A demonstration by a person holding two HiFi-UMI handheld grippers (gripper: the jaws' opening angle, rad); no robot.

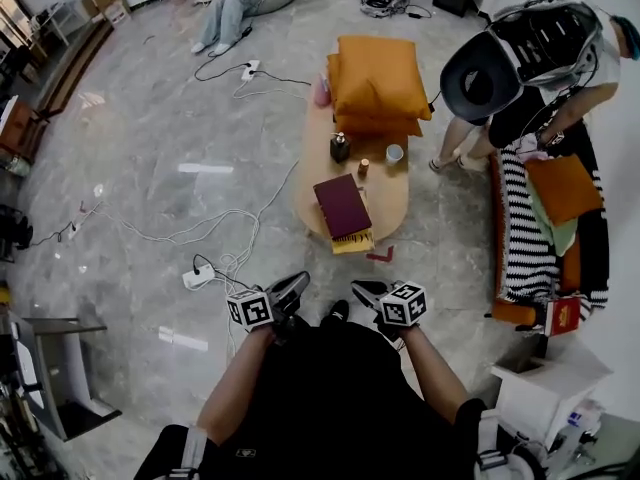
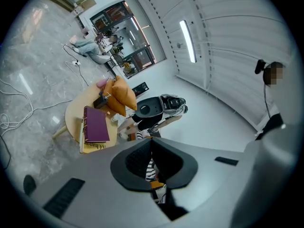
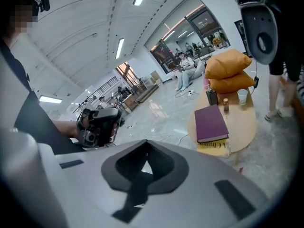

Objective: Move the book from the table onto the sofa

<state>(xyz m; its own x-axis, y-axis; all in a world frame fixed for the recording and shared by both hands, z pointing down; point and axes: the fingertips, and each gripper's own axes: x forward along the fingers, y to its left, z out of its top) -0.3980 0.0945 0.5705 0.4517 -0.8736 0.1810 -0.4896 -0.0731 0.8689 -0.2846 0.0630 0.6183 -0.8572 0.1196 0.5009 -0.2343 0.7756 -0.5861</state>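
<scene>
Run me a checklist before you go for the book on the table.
1. Top of the book is free to grab: ok. It lies on a yellow book on the table.
2. Jaws of the left gripper are open: not ok, shut and empty.
3. Jaws of the right gripper are open: not ok, shut and empty.
4. Both grippers are at the book: not ok, they are short of the table.
5. Free spot on the sofa: ok, the striped part looks bare beside the orange cushion.
6. Way to the sofa is clear: cannot tell, a person stands at its far end.
</scene>
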